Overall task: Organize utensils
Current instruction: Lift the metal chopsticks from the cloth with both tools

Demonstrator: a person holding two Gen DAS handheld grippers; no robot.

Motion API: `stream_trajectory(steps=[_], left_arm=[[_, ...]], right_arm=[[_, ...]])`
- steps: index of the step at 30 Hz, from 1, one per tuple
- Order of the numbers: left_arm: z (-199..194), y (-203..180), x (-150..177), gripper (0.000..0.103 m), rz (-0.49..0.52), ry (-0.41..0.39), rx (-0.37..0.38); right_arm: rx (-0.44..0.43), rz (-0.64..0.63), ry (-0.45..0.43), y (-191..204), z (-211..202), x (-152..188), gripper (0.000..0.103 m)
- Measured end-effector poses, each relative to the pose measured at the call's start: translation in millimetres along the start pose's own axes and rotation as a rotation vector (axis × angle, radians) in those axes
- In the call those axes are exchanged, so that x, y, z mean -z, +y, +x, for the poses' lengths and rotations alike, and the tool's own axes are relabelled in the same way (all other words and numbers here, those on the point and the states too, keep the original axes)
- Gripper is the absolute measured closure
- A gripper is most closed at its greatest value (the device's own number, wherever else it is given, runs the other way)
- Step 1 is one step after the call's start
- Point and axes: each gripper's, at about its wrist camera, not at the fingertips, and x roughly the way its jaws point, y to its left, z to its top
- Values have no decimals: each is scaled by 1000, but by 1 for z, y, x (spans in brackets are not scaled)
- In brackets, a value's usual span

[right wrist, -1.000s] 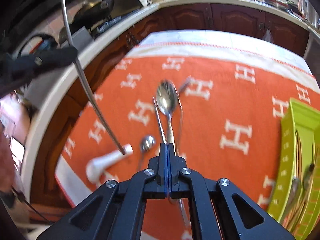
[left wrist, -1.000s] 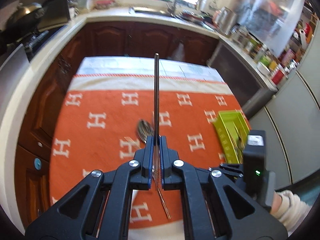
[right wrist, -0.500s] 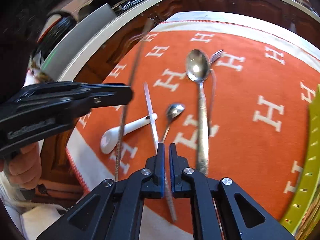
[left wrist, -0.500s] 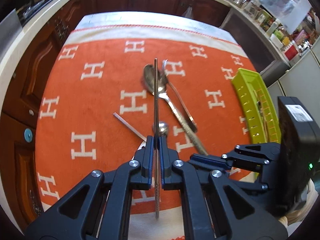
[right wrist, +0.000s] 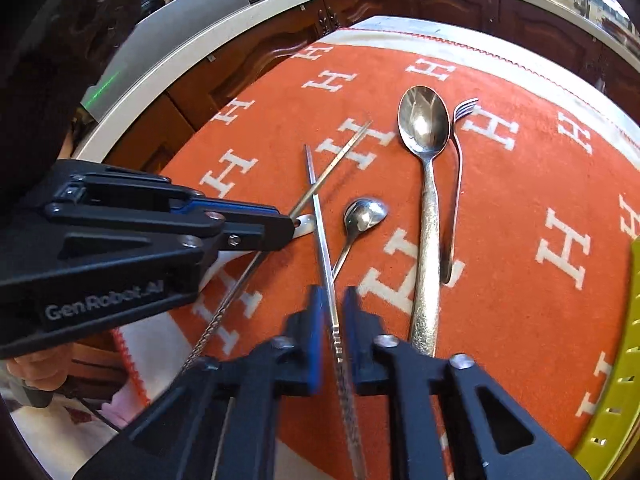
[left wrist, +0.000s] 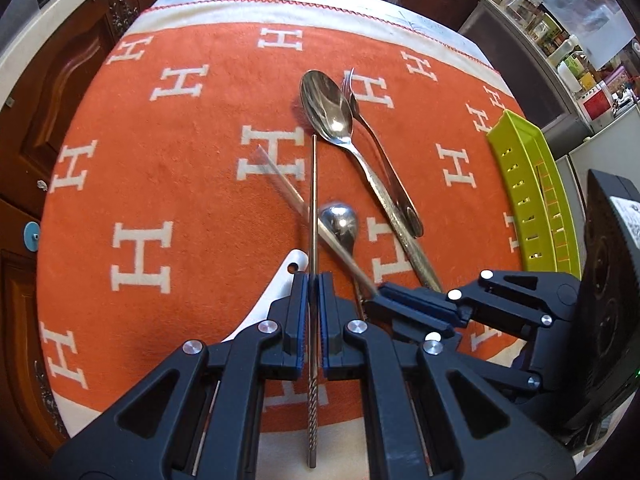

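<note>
Orange bench cloth: left claw and right claw each clamp one chopstick (pairing them, I'd guess) beside big spoon.

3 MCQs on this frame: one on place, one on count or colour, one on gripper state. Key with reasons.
1. Where does the fork lie?
A. in the tray
B. on the blanket, right of the large spoon
C. on the white spoon

2. How many metal spoons lie on the blanket?
A. one
B. two
C. four

3. What is the left gripper doing?
A. shut on a chopstick
B. open, holding nothing
C. shut on the fork

Key: B, the right wrist view shows the fork beside the large spoon's handle; B, the large spoon plus the small spoon; A, the chopstick runs between its closed fingers.
</note>
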Motion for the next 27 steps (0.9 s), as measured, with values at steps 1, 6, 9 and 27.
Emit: stream_trajectory(steps=[1, 6, 9, 27], left_arm=[[1, -1, 0, 100, 0, 1, 2], [11, -7, 0, 100, 12, 16, -4], [14, -12, 0, 100, 28, 21, -10], [19, -35, 10, 100, 109, 43, -85]], right_arm=[[9, 11, -5, -2, -1, 2, 97], [27, 65, -22, -18, -8, 10, 98], [19, 77, -29, -20, -11, 10, 98], [31, 62, -31, -11, -10, 12, 98]])
